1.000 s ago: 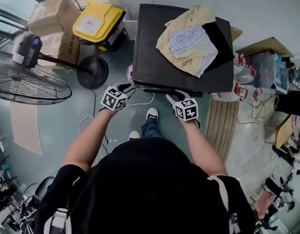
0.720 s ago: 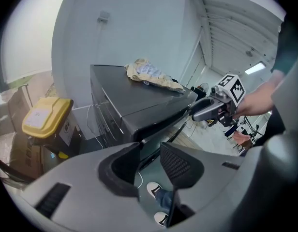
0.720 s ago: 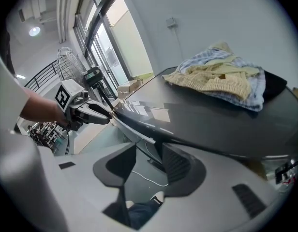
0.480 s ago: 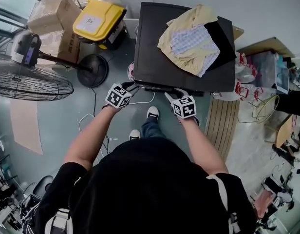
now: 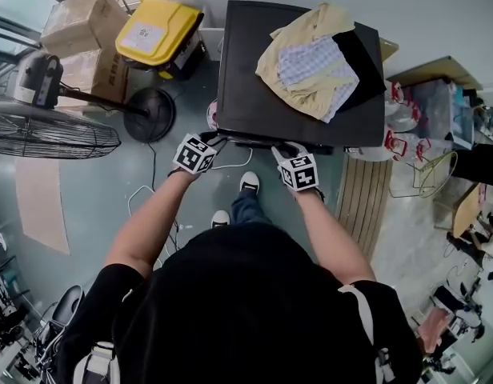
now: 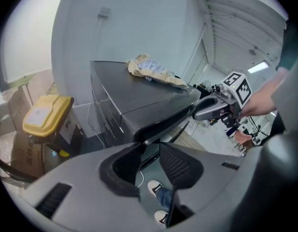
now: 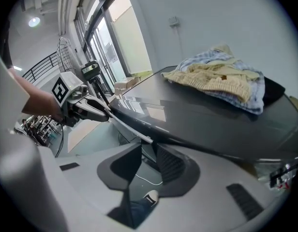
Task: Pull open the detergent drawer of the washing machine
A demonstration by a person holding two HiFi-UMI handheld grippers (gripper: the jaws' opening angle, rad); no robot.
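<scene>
- The washing machine [image 5: 246, 86] fills the middle of the head view, its flat black top seen from above and its front edge facing the person
- A big floor fan [image 5: 46, 130] stands to the left of the machine, its round base near the machine's front left corner
- Cardboard boxes [image 5: 78, 22] are stacked behind the fan, and a yellow-lidded bin [image 5: 154, 30] sits just beside the machine's back left corner
- A heap of clothes [image 5: 310, 62] lies on the right rear part of the top: a cream garment, a pale checked one on it and a black one at the right
- The detergent drawer [image 7: 132, 129] is at the top of the machine's front, under the lip of the lid; it shows only as a thin pale strip between the two grippers, and looks pushed in
- The left gripper [image 5: 217, 138] is at the front left corner of the machine, pointing down at the edge; its jaws are set narrow, with the left end of that strip between their tips
- The right gripper [image 5: 282, 148] is further right along the same edge, well short of the middle; its jaws have just been closing and now pinch the right end of the strip at their tips
- The person's shoes [image 5: 249, 184] show on the floor between the arms
</scene>
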